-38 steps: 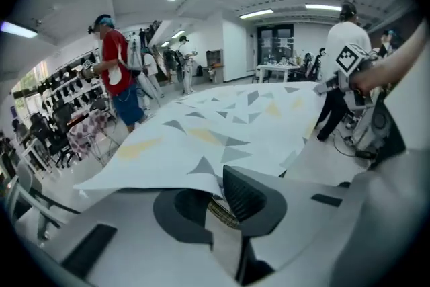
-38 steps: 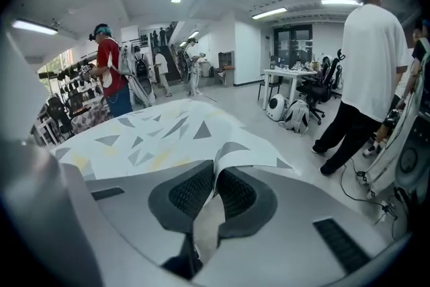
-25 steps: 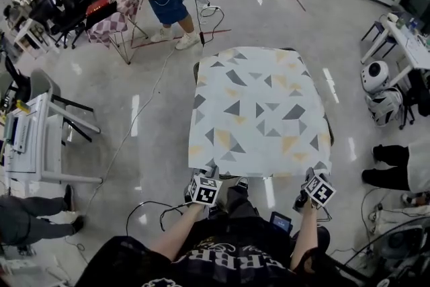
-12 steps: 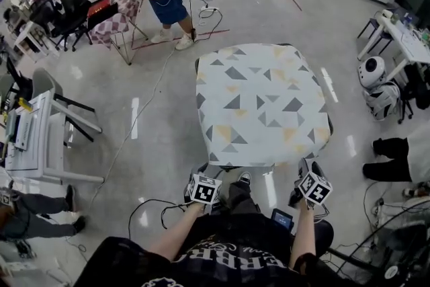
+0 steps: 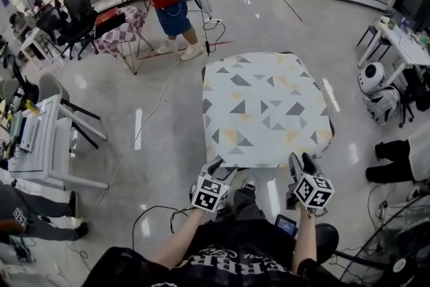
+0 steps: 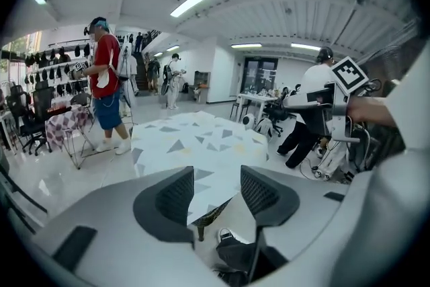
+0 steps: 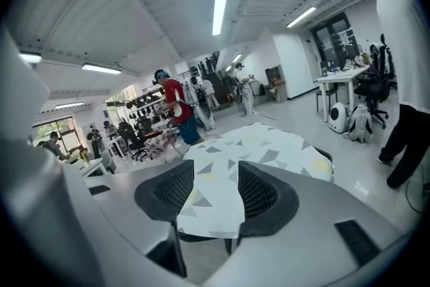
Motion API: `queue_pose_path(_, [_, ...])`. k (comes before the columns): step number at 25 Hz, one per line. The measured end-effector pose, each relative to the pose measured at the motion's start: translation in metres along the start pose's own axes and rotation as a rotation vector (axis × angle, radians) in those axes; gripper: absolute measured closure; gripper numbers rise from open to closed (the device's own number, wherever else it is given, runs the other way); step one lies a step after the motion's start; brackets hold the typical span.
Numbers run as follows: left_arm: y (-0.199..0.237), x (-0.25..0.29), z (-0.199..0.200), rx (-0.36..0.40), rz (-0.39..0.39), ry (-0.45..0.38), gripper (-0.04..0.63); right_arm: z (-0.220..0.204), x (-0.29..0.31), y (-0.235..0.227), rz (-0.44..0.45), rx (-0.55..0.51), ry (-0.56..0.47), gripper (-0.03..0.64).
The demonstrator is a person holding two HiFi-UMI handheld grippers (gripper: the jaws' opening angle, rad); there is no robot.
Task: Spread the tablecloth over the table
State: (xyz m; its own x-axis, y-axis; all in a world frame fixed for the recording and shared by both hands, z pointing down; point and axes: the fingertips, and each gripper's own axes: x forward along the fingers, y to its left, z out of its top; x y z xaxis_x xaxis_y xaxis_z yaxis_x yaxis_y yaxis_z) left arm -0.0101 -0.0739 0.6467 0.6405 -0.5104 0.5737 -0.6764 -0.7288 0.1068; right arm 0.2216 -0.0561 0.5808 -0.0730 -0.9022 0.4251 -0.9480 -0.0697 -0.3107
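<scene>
White tablecloth hides table; left gripper and right gripper empty, parted, lately closing.

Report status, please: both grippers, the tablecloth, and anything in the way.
Left gripper open, empty, jaws just closed in slightly. Right gripper the same. Tablecloth lies spread flat, released, near edge hanging down. Nothing on it.

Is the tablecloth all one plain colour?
No, the tablecloth is white with grey and yellow triangles scattered all over it.
</scene>
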Motion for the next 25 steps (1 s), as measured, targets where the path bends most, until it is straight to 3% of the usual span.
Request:
queue_pose_path(9, [-0.015,-0.058,0.060,0.042,-0.076,-0.177,0.416,0.034,-0.027,0.117,0.238,-0.174,-0.022,0.418])
queue_pose_path(13, [-0.026,-0.079,0.087,0.053,-0.096,-0.245,0.473,0.044,-0.033,0.152,0.314,-0.219,-0.032,0.440])
queue_pose_path(20, [-0.060,-0.101,0.121,0.113,-0.106,-0.296,0.489,0.055,-0.061,0.175,0.411,-0.263,-0.056,0.489])
queue_pose_path(25, [-0.091,-0.108,0.132,0.103,-0.108,-0.315,0.511,0.057,-0.088,0.167,0.428,-0.299,-0.065,0.549])
